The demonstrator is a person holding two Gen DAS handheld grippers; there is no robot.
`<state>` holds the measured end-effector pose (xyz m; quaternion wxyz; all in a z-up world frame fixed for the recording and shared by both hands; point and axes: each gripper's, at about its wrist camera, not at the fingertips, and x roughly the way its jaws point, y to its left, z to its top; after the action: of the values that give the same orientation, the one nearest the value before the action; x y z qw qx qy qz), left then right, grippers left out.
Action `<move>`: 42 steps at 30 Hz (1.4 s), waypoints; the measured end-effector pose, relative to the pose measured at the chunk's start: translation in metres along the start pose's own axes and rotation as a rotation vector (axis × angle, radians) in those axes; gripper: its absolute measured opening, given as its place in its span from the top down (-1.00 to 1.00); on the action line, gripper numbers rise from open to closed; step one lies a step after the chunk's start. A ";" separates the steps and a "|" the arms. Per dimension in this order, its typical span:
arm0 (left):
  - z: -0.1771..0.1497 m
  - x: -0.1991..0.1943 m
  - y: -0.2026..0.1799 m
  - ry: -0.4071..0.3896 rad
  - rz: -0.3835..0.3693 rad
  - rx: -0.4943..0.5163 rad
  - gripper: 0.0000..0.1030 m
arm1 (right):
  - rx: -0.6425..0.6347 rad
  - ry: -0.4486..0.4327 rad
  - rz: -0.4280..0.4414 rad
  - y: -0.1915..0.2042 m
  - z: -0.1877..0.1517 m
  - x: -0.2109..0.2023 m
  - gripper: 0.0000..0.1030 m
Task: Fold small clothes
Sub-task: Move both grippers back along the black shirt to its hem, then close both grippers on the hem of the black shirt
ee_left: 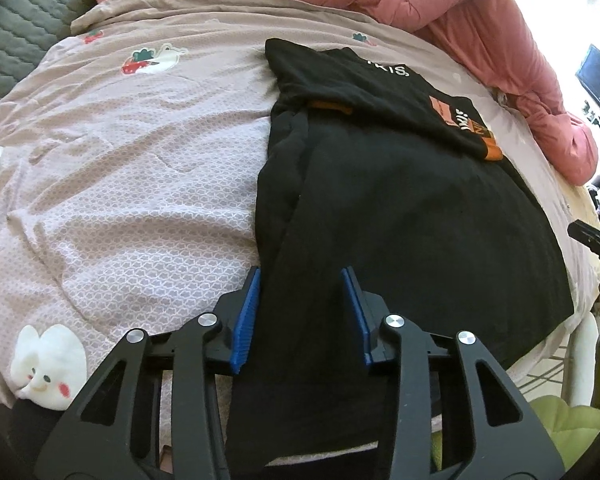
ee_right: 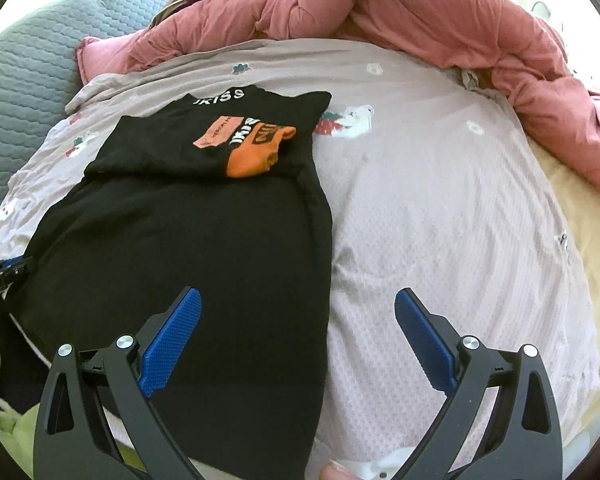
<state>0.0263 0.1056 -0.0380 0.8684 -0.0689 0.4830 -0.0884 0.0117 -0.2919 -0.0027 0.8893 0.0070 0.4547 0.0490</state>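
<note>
Black shirt (ee_right: 204, 248) lengthwise away from cameras, collar far, left tongs (ee_left: 302, 312) parted astride its hem, right tongs (ee_right: 298, 336) wide

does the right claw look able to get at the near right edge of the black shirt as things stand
Probably yes: the right claw is open, straddling the black shirt edge, with only bare bedsheet beside it and nothing in the way.

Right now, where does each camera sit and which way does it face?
Left wrist: on the left gripper, facing along the bed; open fingers straddle the black shirt edge.
Right wrist: on the right gripper, open over the shirt's other edge; a fingertip shows below.
Shared: shirt, bed, pink duvet.
</note>
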 end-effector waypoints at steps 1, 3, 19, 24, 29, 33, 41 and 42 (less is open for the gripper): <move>0.000 0.000 0.000 0.001 0.000 -0.002 0.38 | -0.001 0.002 0.006 -0.001 -0.002 -0.001 -0.86; 0.000 0.001 0.002 0.004 -0.003 -0.009 0.38 | -0.011 0.013 0.018 -0.002 -0.005 -0.002 -0.61; -0.002 0.005 0.006 0.014 -0.006 -0.026 0.40 | 0.008 0.123 0.089 -0.008 -0.028 0.020 0.37; -0.002 0.007 0.009 0.019 -0.012 -0.034 0.40 | 0.068 0.127 0.138 -0.019 -0.029 0.029 0.37; -0.002 0.010 0.011 0.026 -0.017 -0.048 0.40 | 0.072 0.113 0.167 -0.017 -0.026 0.033 0.43; -0.001 0.011 0.010 0.027 -0.017 -0.059 0.40 | 0.058 0.107 0.189 -0.011 -0.022 0.035 0.73; 0.001 0.004 0.006 0.006 -0.004 -0.063 0.88 | 0.038 0.031 0.245 -0.008 -0.011 0.013 0.84; 0.002 0.002 0.005 -0.002 -0.006 -0.065 0.89 | 0.041 0.020 0.252 -0.009 -0.009 0.011 0.84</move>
<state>0.0294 0.1102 -0.0398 0.8659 -0.0987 0.4846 -0.0751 0.0113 -0.2999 -0.0170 0.8711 0.0820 0.4600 0.1512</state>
